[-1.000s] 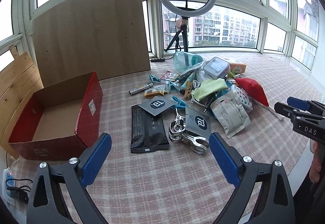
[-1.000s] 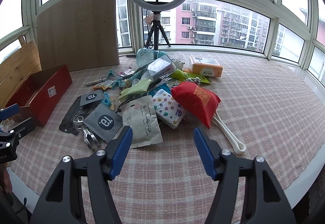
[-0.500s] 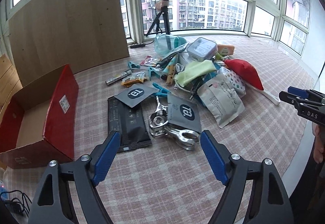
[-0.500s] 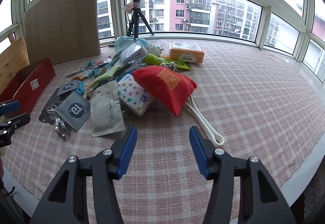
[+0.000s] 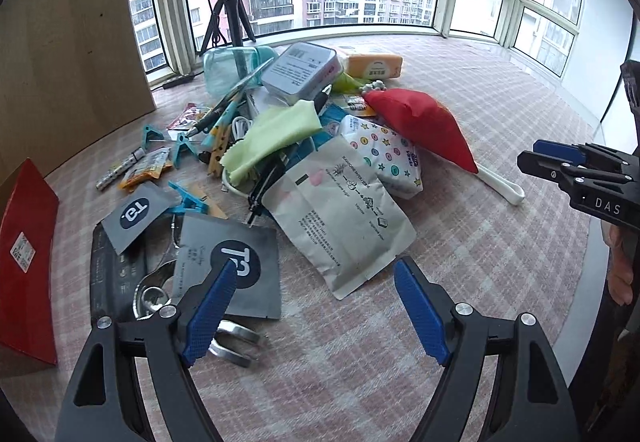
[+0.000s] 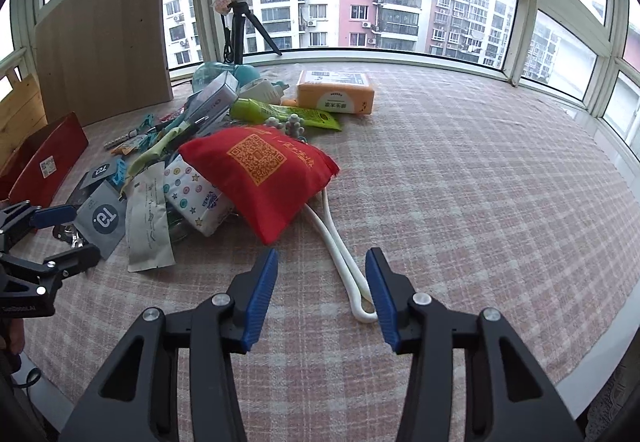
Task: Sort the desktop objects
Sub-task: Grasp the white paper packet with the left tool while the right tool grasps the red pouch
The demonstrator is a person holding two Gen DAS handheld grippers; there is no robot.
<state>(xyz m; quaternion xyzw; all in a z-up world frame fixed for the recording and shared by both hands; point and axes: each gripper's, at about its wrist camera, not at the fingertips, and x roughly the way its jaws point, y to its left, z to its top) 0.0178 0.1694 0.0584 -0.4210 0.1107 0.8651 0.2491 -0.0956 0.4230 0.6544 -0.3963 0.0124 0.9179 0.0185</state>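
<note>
Both tongs gape wide, holding nothing, low over the checked bench. The left tongs (image 5: 316, 306) hover near the white pouch (image 5: 340, 217); the right tongs (image 6: 322, 292) straddle the white loop (image 6: 352, 282) beneath the red bag (image 6: 264, 169). Closing squarely on the loop's end looks wisest.

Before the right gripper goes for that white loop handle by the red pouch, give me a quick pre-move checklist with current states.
1. Right gripper open: ok.
2. Right gripper empty: ok.
3. White loop handle lined up between the fingers: not ok, its end sits by the right finger.
4. Handle free of the pile: not ok, its far end runs under the red pouch.
5. Left gripper clear of the path: ok, open over the grey packets.
6. Red box ready to receive: cannot tell.
</note>
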